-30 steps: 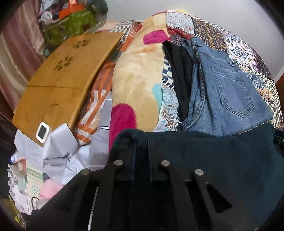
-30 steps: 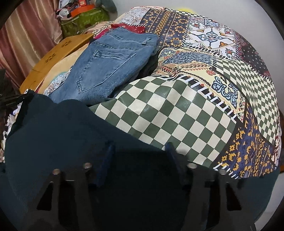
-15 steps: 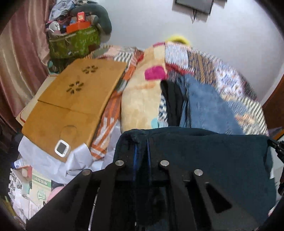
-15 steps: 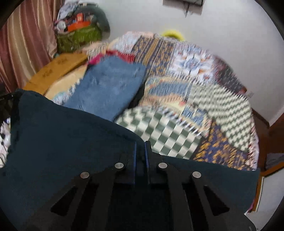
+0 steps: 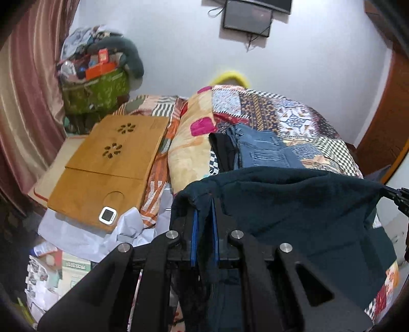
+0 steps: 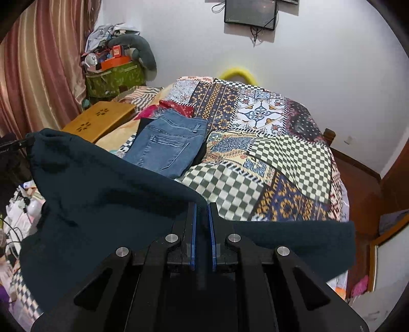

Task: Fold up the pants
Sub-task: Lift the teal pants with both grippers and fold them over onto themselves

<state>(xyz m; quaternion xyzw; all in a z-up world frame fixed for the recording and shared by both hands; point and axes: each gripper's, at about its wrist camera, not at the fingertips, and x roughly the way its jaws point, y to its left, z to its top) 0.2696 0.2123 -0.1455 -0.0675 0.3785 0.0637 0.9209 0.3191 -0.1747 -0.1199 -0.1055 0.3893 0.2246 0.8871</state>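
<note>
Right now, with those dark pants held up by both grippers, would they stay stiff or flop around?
Likely floppy: the dark pants sag in a curve between the left gripper and the right gripper. Probably soft and fairly thick, since the cloth looks fuzzy and folds in rounded bulges. Slipping seems unlikely, as both sets of jaws pinch the edge tightly.

Patchwork-covered bed (image 6: pixel 294 158), folded blue jeans (image 6: pixel 168 145), wooden lap desk (image 5: pixel 107 163)

- A lived-in bedroom at home: a bed under a patchwork quilt (image 6: pixel 268 143), with folded jeans (image 6: pixel 168 143) on it.
- Pink curtains (image 6: pixel 38 76) (satiny), a wall-mounted screen (image 6: pixel 250 11), a cluttered green bag (image 6: pixel 115 79).
</note>
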